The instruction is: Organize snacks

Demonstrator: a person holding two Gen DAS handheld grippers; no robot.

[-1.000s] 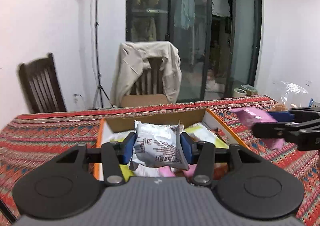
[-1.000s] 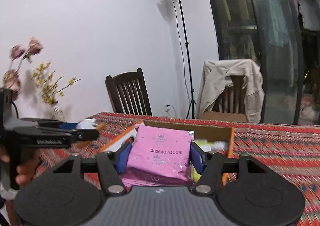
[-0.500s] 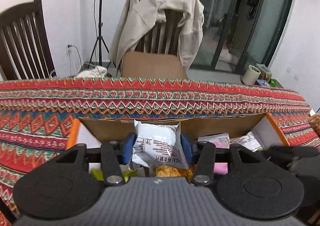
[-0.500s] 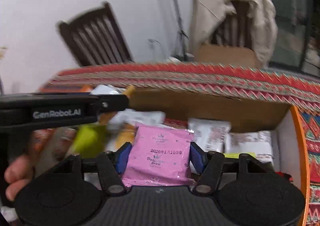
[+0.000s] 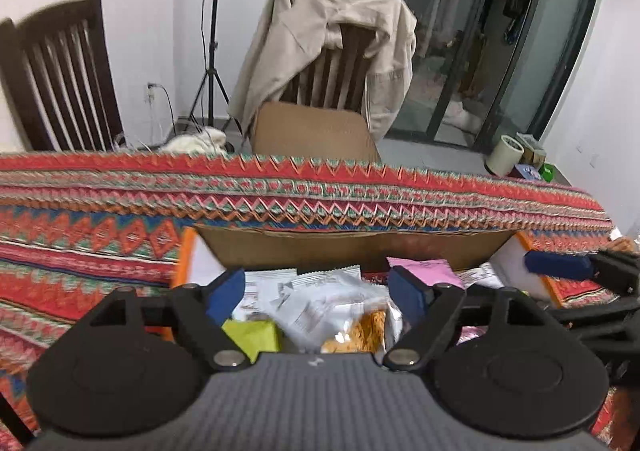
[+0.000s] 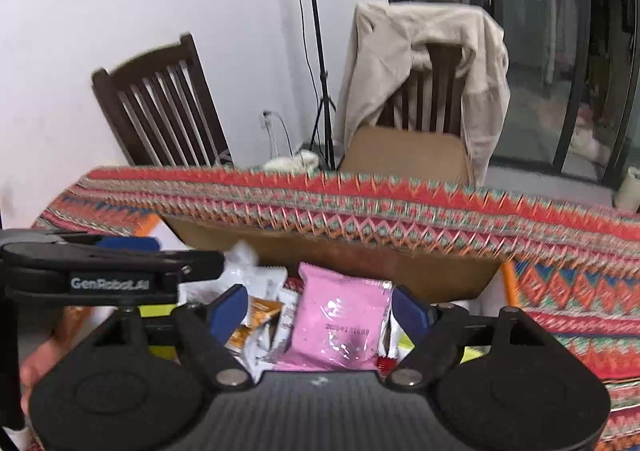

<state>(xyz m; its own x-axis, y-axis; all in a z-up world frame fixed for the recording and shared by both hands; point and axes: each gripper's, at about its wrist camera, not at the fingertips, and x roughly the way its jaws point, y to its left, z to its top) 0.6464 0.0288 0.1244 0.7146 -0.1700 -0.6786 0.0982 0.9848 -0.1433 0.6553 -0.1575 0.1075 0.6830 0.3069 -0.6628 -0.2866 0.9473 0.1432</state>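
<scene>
Two black grippers with blue pads hang over the open orange-edged cardboard box [image 5: 404, 247] on the patterned tablecloth. The left gripper [image 5: 318, 293] has just been opening; its pads stand clear of the white foil snack packet [image 5: 328, 307] lying in the box's left half (loose among others). The right gripper [image 6: 320, 309] has likewise been spreading, and the pink foil packet [image 6: 340, 321] lies untouched between its pads, in the box.
</scene>
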